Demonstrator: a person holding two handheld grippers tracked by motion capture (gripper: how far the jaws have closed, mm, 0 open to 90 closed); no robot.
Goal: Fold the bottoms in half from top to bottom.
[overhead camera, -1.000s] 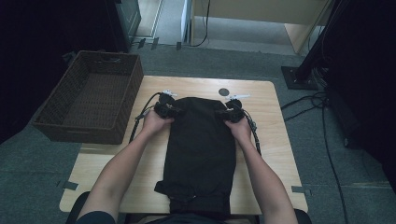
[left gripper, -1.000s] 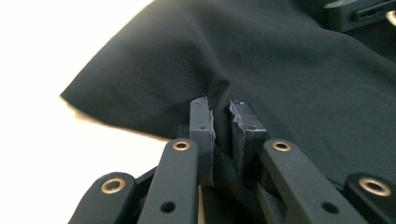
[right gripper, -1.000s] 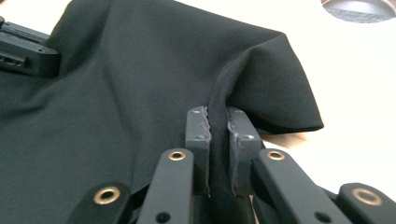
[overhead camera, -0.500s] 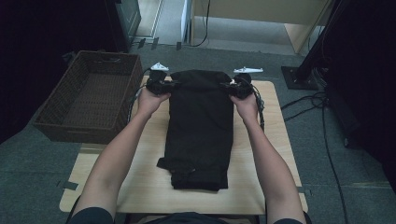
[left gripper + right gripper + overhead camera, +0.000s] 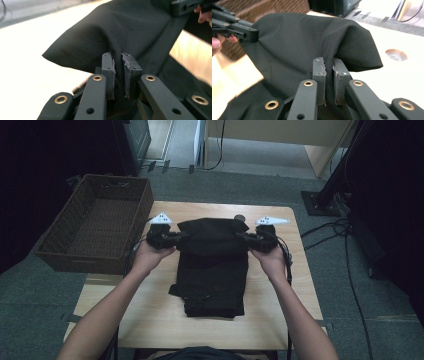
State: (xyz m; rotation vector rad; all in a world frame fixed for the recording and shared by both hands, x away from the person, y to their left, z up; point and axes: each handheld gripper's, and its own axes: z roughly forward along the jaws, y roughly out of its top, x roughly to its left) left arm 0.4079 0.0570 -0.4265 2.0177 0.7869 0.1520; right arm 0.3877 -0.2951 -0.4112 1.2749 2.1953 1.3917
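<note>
A black garment [image 5: 212, 275] lies lengthwise on the wooden table [image 5: 280, 320], and its far end is lifted and arched above the rest. My left gripper [image 5: 181, 236] is shut on the left corner of that raised edge. In the left gripper view the pads [image 5: 108, 65] pinch a fold of the cloth [image 5: 120, 30]. My right gripper [image 5: 243, 237] is shut on the right corner, and in the right gripper view the fabric [image 5: 299, 42] is squeezed between its pads [image 5: 319, 68]. Each gripper view also shows the other gripper across the cloth.
A brown wicker basket [image 5: 95, 225] stands at the table's left edge, close to my left hand. A small round hole [image 5: 240, 217] marks the tabletop just beyond the garment. Cables [image 5: 345, 270] run over the grey floor on the right. Dark equipment surrounds the table.
Both grippers first drew the garment away from the person. They then raised its far edge and brought it back toward the person, so it now arches over the rest.
</note>
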